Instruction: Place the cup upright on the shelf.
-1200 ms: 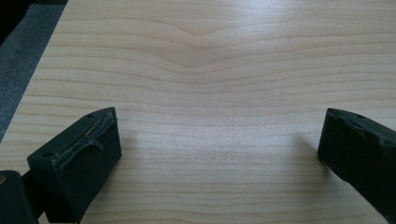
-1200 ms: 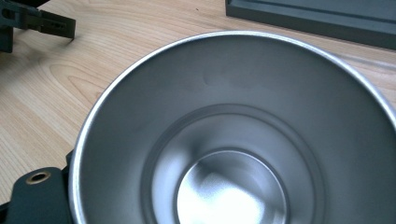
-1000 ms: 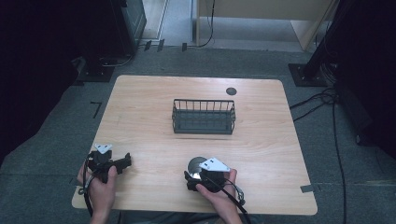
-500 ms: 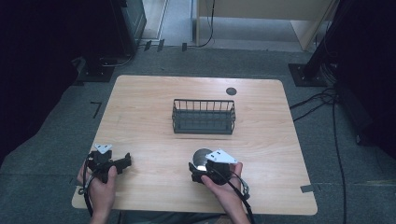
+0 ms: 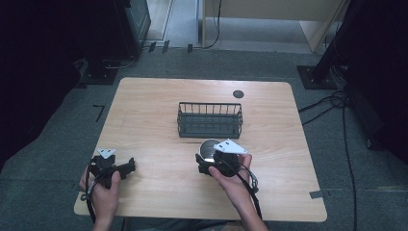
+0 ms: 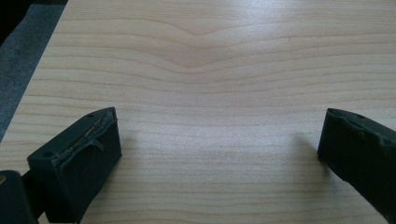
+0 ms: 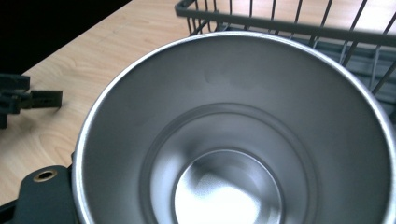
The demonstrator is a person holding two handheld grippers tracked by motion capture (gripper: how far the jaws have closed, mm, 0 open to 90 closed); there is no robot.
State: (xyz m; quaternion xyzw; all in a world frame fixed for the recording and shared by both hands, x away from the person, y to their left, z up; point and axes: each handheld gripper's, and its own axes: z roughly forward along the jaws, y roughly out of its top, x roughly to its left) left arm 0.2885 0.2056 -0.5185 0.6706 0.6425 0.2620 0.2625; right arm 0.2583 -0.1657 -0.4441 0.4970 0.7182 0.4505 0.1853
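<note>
Right hand-held gripper (image 5: 208, 162) grips steel cup (image 7: 233, 135).

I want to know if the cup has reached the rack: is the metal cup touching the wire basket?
Apart. In the high view, a strip of bare table separates the metal cup from the wire basket.

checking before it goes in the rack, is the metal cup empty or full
Empty: the right gripper view looks into the cup and shows its bare shiny bottom.

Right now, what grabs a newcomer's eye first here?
The shiny steel cup held in the right claw, its open mouth facing that claw's camera, just in front of the black wire basket at the table's middle. The left claw rests open near the front left edge.
</note>
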